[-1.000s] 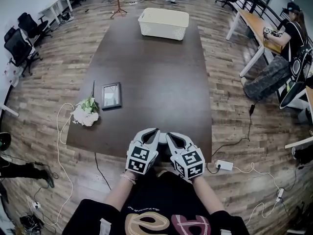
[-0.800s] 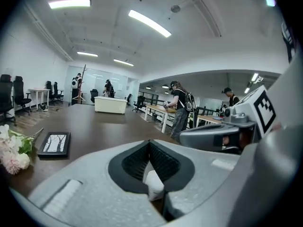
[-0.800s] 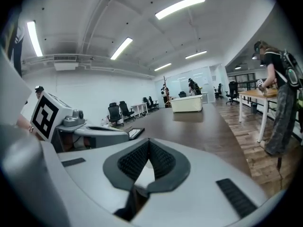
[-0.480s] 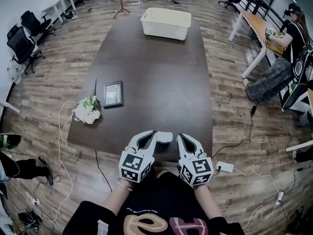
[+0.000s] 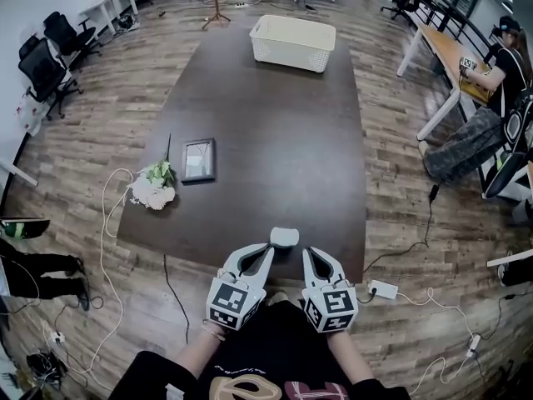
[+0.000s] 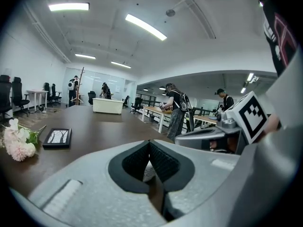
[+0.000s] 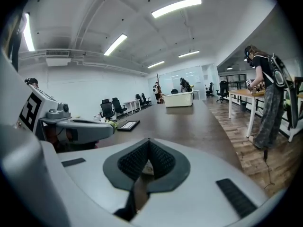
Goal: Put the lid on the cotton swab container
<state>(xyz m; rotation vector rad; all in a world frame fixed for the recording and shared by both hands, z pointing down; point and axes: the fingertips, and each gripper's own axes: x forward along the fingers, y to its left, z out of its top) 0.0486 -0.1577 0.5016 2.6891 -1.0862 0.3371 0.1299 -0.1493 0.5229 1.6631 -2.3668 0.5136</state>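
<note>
Dark brown tabletop (image 5: 275, 140), long, its middle bare. The small white rounded cotton swab container (image 5: 283, 237) stands at the near edge, about midway along it. It appears to be capped by its lid, though the seam is too small to confirm. Its longer side seems to run along that edge.

The left gripper (image 5: 265, 252) and right gripper (image 5: 310, 253) are held over the near edge, tips pointing toward the far end. The container lies just ahead of the two tips and between them. It touches neither, and the left tip is slightly nearer. Each gripper's own view shows its pads (image 6: 163, 163) meeting at the tip with nothing clamped, so both are closed and empty.

Change noted: a second ago both grippers crowded the container and hid it. Half a second ago the left tip lay against its left side. Both have since drawn back toward the person, and the container now stands free. Judgement: the lidding looks complete, and any further touch would be a short straight reach forward.
</note>
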